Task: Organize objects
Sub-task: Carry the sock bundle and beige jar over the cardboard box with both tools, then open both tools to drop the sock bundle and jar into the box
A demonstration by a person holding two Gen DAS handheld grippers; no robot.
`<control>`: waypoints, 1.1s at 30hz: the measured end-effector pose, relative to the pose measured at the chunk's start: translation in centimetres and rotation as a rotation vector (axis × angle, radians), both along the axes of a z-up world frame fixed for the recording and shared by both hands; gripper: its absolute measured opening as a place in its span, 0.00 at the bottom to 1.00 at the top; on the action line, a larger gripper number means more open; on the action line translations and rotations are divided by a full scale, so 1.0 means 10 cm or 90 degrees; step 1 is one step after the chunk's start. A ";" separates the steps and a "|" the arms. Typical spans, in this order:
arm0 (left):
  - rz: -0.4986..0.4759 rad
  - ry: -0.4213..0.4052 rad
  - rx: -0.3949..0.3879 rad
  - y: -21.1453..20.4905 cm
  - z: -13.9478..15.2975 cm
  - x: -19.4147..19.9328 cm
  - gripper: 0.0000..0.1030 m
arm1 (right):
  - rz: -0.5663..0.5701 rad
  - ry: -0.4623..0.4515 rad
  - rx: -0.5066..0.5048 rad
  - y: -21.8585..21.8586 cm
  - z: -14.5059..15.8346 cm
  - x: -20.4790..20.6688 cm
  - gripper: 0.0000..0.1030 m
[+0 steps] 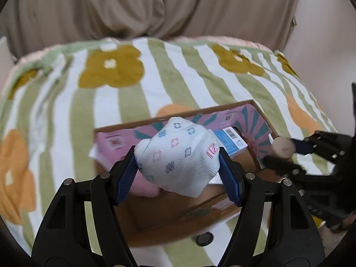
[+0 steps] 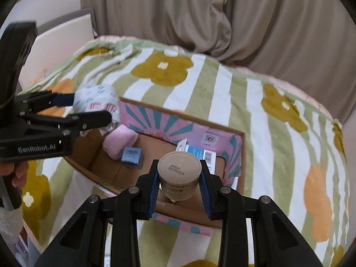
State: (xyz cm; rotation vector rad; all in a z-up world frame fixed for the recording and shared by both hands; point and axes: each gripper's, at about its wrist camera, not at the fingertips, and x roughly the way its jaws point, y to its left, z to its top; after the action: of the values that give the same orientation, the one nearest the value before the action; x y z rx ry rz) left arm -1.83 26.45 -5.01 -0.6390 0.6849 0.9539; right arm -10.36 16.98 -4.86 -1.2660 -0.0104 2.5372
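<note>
Two tools hang over the cardboard box: the left tool clamps a rolled sock bundle, the right tool a beige jar.

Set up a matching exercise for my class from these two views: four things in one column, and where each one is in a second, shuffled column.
Things:
1. rolled sock
2. beige jar
3. pink sponge
4. small blue box

Places:
A. on the cardboard box floor, beside the pink sponge
B. clamped in the right claw
C. leaning in a box corner
D. clamped in the left claw

Pairs: 1-D, 2-B, 3-C, 4-A
</note>
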 end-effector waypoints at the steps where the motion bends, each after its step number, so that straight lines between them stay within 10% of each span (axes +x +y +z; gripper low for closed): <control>1: -0.008 0.003 -0.012 0.06 -0.04 0.03 0.64 | -0.001 -0.006 -0.006 0.04 -0.05 -0.03 0.30; 20: -0.073 0.068 -0.107 0.49 -0.54 0.33 0.64 | -0.001 -0.065 -0.051 0.29 -0.50 -0.22 0.30; 23: -0.087 0.022 -0.097 0.52 -0.46 0.33 0.84 | 0.004 -0.065 -0.054 0.27 -0.51 -0.24 0.30; 25: -0.069 0.031 -0.086 0.55 -0.40 0.35 1.00 | 0.010 -0.065 -0.049 0.25 -0.52 -0.25 0.39; 27: -0.065 0.033 -0.086 0.59 -0.36 0.36 1.00 | 0.013 -0.069 -0.022 0.20 -0.52 -0.25 0.82; 33: -0.041 0.009 -0.099 0.57 -0.28 0.25 1.00 | 0.031 -0.047 0.006 0.10 -0.49 -0.13 0.85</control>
State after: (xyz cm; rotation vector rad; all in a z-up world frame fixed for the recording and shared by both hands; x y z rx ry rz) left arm 0.68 32.10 -7.83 -0.7428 0.7924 0.8515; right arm -11.62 18.01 -9.78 -1.3709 -0.0704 2.5257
